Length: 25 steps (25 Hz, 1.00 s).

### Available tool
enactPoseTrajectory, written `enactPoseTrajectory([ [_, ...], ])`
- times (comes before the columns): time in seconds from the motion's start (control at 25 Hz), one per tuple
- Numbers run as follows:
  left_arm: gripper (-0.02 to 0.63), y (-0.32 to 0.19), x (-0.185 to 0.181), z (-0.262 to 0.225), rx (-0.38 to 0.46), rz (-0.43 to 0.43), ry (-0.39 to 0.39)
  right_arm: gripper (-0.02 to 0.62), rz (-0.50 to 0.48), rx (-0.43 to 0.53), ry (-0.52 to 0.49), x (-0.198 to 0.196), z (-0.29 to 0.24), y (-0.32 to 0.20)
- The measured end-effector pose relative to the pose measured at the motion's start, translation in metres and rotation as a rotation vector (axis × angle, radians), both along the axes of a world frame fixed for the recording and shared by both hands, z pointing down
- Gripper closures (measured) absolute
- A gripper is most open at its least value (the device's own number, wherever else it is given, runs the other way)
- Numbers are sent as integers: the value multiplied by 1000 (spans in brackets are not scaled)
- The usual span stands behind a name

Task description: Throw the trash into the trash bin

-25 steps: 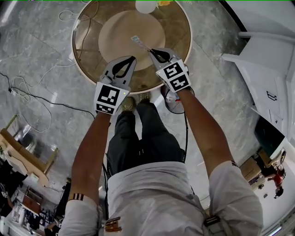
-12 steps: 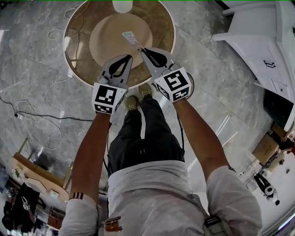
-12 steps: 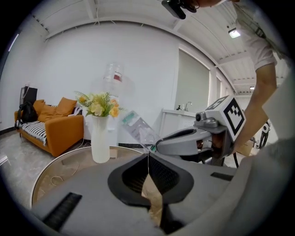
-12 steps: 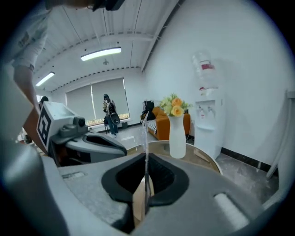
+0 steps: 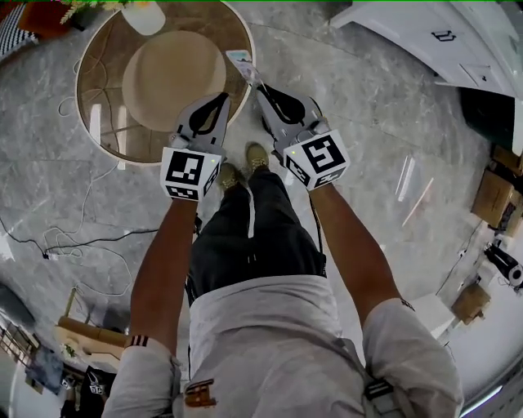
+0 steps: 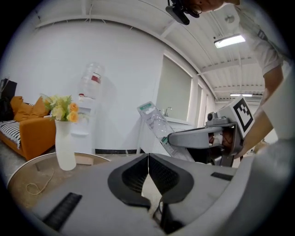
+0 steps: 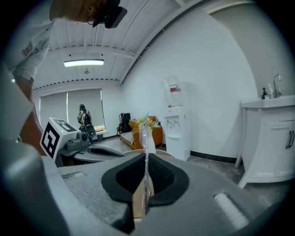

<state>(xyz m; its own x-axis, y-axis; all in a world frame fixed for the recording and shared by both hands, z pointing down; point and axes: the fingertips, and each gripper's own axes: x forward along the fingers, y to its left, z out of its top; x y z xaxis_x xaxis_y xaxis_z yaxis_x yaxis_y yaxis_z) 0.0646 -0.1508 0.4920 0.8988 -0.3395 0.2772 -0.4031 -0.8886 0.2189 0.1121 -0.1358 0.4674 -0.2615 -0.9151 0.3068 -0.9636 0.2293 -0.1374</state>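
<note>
Table: round, glass top, brown rim.
On table: one white vase with flowers, near its far edge.
Floor: grey marble; thin cables lie beside the table.

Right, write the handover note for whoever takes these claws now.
Left claw: shut, nothing in it.
Right claw: shut on a clear plastic wrapper, held in the air near the rim of the round table.
Done: the wrapper is picked up and off the table.
Left: carry it to the trash bin and release it there. I cannot make out the bin in any view, so find it first.
</note>
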Motion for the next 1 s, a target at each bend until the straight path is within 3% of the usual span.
enactPoseTrajectory([
  [0.2, 604, 42, 46, -3, -9, 116, 5, 577, 120, -36, 46, 62, 2, 56],
  [0.48, 604, 85, 97, 6, -10, 176, -23, 577, 221, -77, 56, 126, 23, 121],
  [0.68, 604, 112, 125, 20, -5, 187, -52, 577, 224, -115, 66, 144, 51, 155],
  [1.0, 604, 142, 147, 24, 19, 130, -77, 575, 185, -132, 22, 155, 89, 184],
])
